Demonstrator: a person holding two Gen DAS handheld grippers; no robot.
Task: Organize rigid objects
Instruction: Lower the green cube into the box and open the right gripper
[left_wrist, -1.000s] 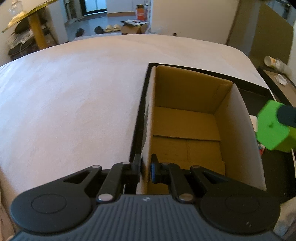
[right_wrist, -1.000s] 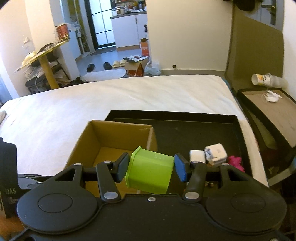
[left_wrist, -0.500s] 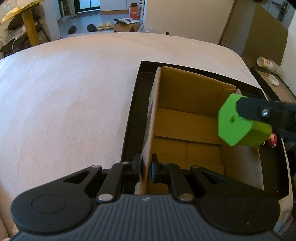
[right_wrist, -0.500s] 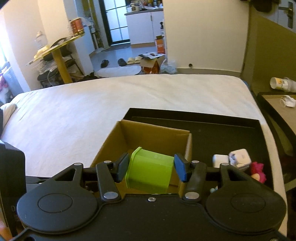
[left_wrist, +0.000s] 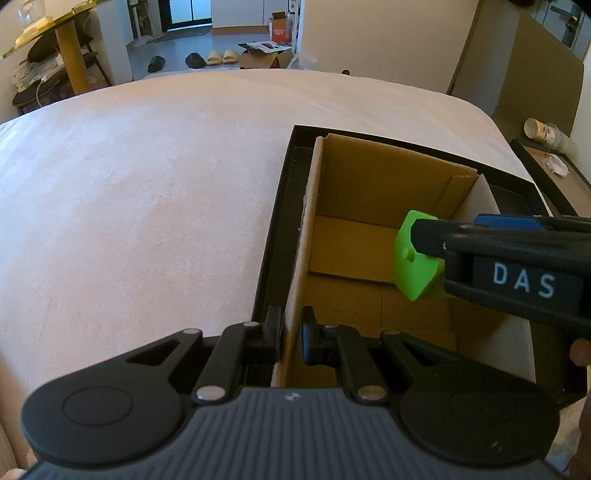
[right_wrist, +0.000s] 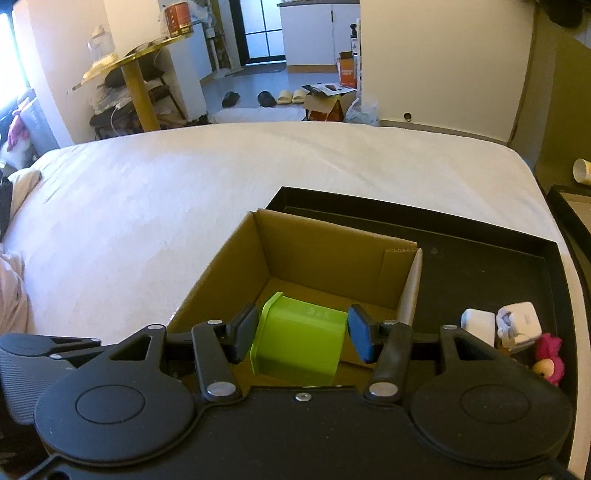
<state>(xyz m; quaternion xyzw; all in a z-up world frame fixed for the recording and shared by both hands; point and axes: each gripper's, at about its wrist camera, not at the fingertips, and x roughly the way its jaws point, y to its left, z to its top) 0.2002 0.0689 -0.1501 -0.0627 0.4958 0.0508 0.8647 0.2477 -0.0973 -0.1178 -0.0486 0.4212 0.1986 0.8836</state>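
Observation:
An open cardboard box (left_wrist: 369, 177) (right_wrist: 321, 236) stands at the left end of a black tray (right_wrist: 480, 236) on the bed. My left gripper (left_wrist: 291, 338) is shut on the box's near left wall. My right gripper (right_wrist: 301, 334) is shut on a lime green plastic cup (right_wrist: 299, 341) and holds it tilted inside the box opening, above the floor; it shows in the left wrist view (left_wrist: 415, 264) by the box's right wall.
On the tray right of the box lie two white blocks (right_wrist: 478, 325) (right_wrist: 519, 326) and a pink toy (right_wrist: 550, 356). The white bed (left_wrist: 147, 192) spreads left and behind. A side table with a paper cup (left_wrist: 541, 129) stands at the right.
My right gripper has carried the green cup leftward from over the tray into the box opening and lower. My left gripper has kept its hold on the box wall.

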